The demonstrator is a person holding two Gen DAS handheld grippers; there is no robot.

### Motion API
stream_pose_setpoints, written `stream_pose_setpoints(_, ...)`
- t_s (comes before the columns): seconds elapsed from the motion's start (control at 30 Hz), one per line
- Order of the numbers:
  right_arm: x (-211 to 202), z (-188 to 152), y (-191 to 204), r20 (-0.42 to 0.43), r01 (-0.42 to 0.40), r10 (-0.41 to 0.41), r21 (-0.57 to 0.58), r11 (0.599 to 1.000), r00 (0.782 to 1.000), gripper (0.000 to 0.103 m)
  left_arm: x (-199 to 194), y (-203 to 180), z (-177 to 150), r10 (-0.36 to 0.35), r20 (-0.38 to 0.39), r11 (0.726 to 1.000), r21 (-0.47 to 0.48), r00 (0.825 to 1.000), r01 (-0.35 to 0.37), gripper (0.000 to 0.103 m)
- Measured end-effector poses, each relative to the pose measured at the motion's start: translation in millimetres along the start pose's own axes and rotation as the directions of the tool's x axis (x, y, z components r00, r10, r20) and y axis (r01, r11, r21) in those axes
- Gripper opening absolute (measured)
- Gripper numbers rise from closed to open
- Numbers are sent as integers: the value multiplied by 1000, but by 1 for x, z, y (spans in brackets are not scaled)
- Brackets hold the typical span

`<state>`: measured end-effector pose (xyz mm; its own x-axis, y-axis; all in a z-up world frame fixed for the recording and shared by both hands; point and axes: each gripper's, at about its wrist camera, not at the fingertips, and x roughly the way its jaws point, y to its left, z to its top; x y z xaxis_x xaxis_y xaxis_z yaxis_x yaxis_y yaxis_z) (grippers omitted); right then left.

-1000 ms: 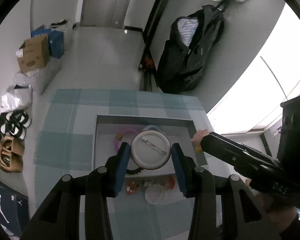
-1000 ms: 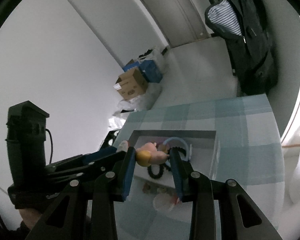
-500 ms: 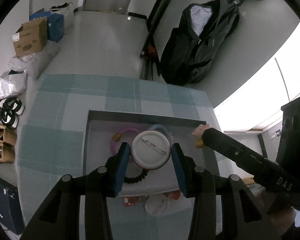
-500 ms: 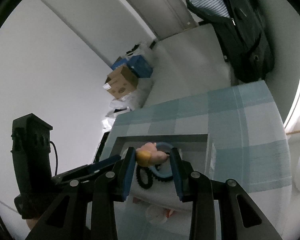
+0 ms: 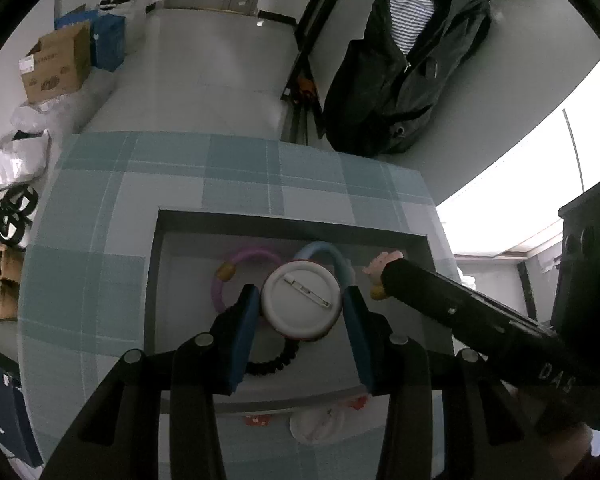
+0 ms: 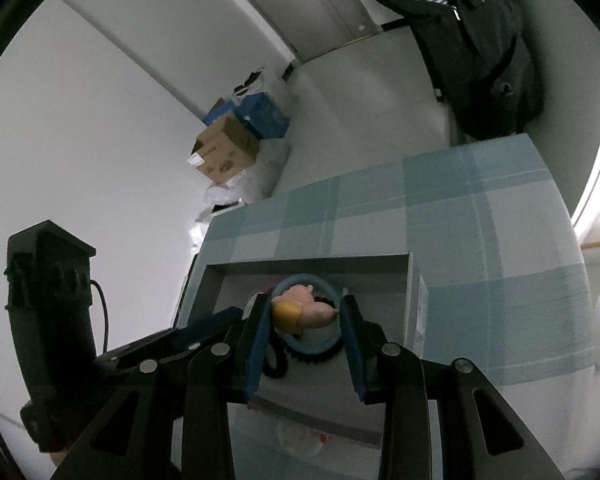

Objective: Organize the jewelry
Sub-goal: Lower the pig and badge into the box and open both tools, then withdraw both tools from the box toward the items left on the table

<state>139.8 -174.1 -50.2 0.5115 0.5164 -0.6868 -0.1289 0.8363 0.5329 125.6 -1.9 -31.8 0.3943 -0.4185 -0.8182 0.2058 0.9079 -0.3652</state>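
The landmark is the shallow grey rectangular tray point(image 5: 160, 280), which lies on the teal-and-white checked tablecloth point(image 5: 100, 208).

Left gripper point(image 5: 300, 304): both blue-padded fingers are closed against the rim of a round white pin badge point(image 5: 300, 300), its back with the metal pin turned to the camera. The badge hangs above the middle of the tray.

Right gripper point(image 6: 305, 316): the fingers clamp a small pink and yellow figurine charm point(image 6: 300, 310), above the tray's right part. In the left wrist view the gripper's black body crosses the tray's right wall.

Tray contents:
- a pink ring bracelet with a yellow bead point(image 5: 236, 276), left of the badge, towards the far wall;
- a light-blue ring bracelet point(image 5: 332, 256), partly hidden behind the badge;
- a black beaded bracelet point(image 5: 274, 364), towards the near wall.

The tray floor left of the pink bracelet is bare up to the left wall. Broad cloth lies beyond the far and left walls. On the cloth just outside the near wall lie a second white round badge point(image 5: 320, 424) and small red pieces point(image 5: 256, 420).
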Motion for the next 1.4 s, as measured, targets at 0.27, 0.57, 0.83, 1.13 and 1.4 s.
stream_pose_setpoints(0.27, 4, 2, -4, 3, 14, -14, 21, 1000, 1000, 34, 5, 5, 2, -13, -33, 1000, -16, 999, 12, 38)
stream_pose_setpoints(0.57, -9, 2, -4, 48, 14, -15, 15, 1000, 999, 39, 2, 6, -1, 71, -62, 997, 18, 995, -70, 40)
stream_pose_setpoints(0.83, -30, 0, -8, 115, 20, -21, 10, 1000, 993, 53, -17, 6, -7, 97, 2, 995, 34, 995, -97, 50)
stream_pose_setpoints(1.13, -46, -12, 4, 156, 14, -3, -70, 997, 988, 66, -32, -6, -19, 156, 79, 984, 71, 985, -162, 54)
stream_pose_setpoints(1.4, -56, -26, 12, 187, 51, -25, -137, 989, 982, 79, -36, -9, -38, 189, 88, 976, 92, 978, -197, 54)
